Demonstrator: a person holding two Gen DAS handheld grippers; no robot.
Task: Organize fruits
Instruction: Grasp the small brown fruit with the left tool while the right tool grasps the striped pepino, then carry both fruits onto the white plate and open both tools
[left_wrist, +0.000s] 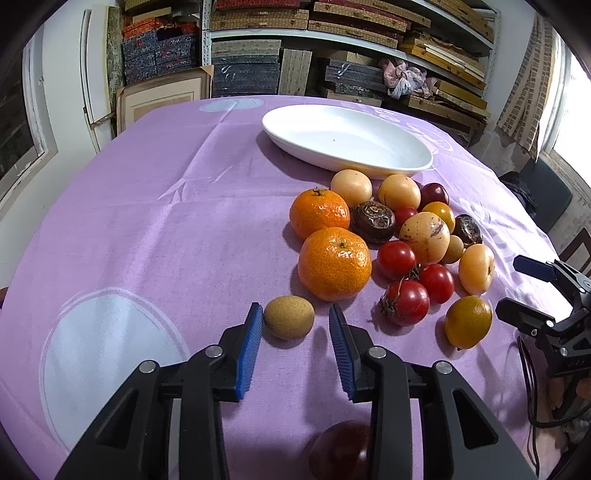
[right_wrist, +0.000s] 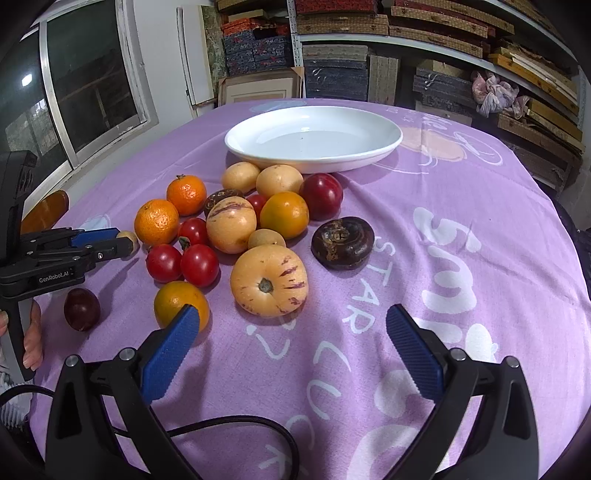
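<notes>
We count two dimpled orange mandarins (left_wrist: 334, 263) and four glossy red tomatoes (left_wrist: 396, 259) beside the white oval plate (left_wrist: 413, 162); left claw (left_wrist: 296, 318) gapes around a small tan longan (left_wrist: 289, 317), right claw (right_wrist: 291, 321) spread wide.

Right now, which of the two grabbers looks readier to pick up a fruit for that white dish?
Probably the left. The left gripper is open with the small brown fruit already between its fingers. The right gripper is open too, but nothing sits between its fingers. The white dish has no fruit in it.
</notes>
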